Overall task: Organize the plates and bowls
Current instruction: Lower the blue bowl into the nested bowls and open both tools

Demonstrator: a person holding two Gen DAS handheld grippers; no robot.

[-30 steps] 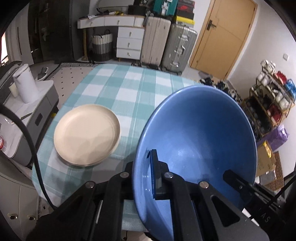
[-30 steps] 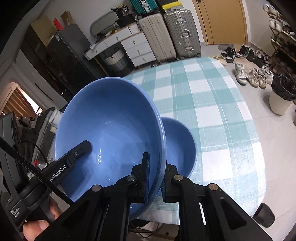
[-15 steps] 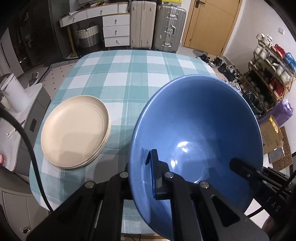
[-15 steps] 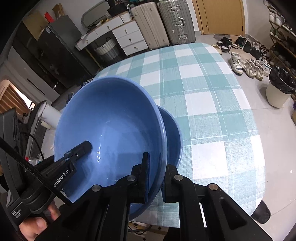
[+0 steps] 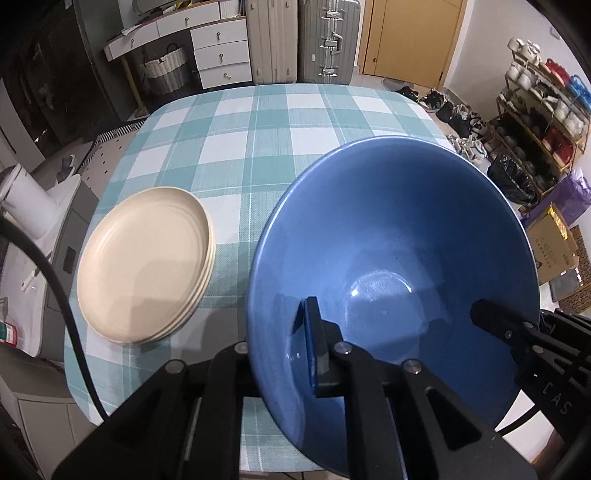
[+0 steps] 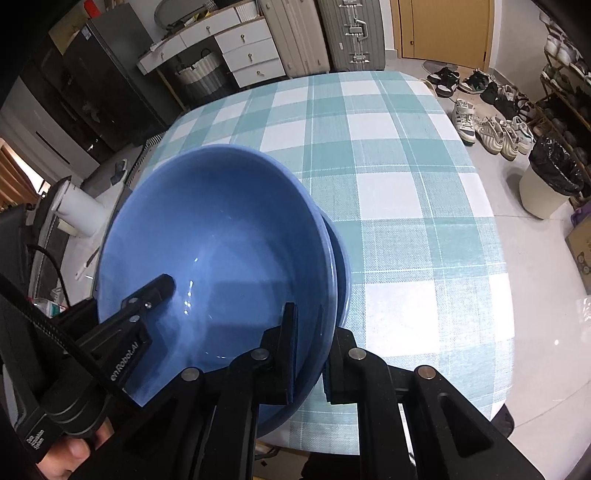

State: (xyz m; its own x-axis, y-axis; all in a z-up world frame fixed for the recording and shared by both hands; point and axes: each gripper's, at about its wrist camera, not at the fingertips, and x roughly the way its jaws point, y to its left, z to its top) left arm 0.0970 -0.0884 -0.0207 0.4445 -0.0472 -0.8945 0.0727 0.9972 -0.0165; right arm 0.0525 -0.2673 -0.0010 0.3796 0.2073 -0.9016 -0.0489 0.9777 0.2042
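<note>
Both grippers hold one blue bowl [image 5: 399,236] by opposite rims: left gripper [image 5: 288,354] jaws opening around the rim, right gripper [image 6: 310,354] jaws clamped. Just below sits a second bowl [image 6: 341,266] on the desk [image 6: 388,184]. Lower level, centred; release both together.

Large bowl [image 5: 399,258]: solid mid-blue, glossy, pale highlights on inner base. Second bowl [image 6: 341,266] beneath it: same blue. Stacked plates [image 5: 144,262]: plain cream-beige, unpatterned. Tablecloth [image 5: 258,140]: teal-and-white check, thin white lines through teal squares. Left gripper [image 5: 284,354]: black, blue pad face. Right gripper [image 6: 308,354]: black, blue pad. Door [image 5: 410,33]: orange-tan wood. Drawer unit [image 5: 218,55]: white. Suitcases [image 5: 299,37]: beige, grey. Bin liner [image 6: 557,170]: black.
</note>
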